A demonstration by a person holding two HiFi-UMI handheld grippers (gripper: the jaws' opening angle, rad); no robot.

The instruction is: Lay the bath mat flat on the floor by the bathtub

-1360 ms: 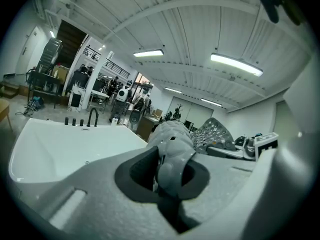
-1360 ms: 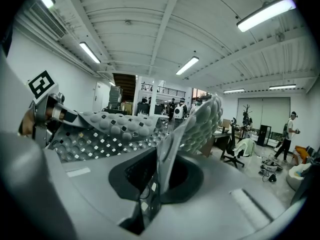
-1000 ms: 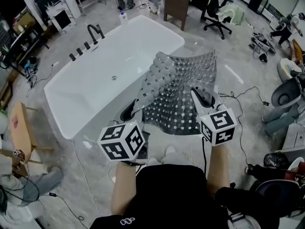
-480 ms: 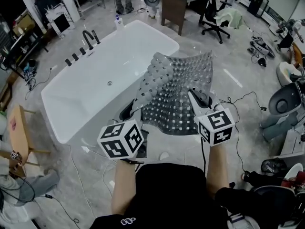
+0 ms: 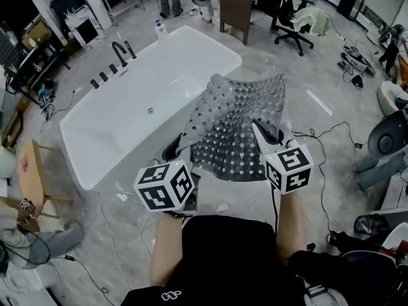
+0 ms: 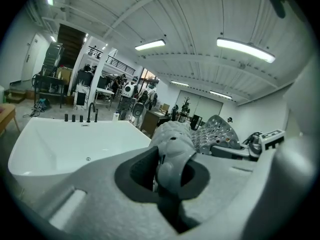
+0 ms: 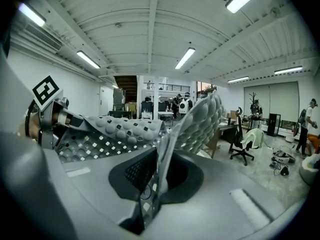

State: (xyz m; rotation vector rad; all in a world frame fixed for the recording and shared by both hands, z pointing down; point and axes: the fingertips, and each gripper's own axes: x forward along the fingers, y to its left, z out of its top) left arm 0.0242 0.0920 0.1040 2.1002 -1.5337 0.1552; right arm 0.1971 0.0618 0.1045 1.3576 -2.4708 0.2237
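Note:
A grey rubber bath mat [image 5: 239, 123] with bumps and square holes hangs in the air, stretched between both grippers beside the white bathtub [image 5: 134, 110]. Its far edge curls up above the floor. My left gripper [image 5: 180, 146] is shut on the mat's near left corner [image 6: 172, 151], close to the tub's rim. On the near right edge [image 7: 162, 149] my right gripper [image 5: 264, 131] is shut too. Both marker cubes [image 5: 164, 187] sit just in front of the person's arms.
Black faucet fittings [image 5: 121, 50] stand on the tub's far left rim. A brown desk [image 5: 245, 2] and a black office chair [image 5: 294, 24] stand beyond the tub. Cables [image 5: 325, 139] run over the marble floor at right. A wooden stool [image 5: 32, 177] stands left.
The mat stays held up between both grippers in almost the same pose. The view has shifted slightly, so the tub sits a little lower and more to the right than half a second ago.

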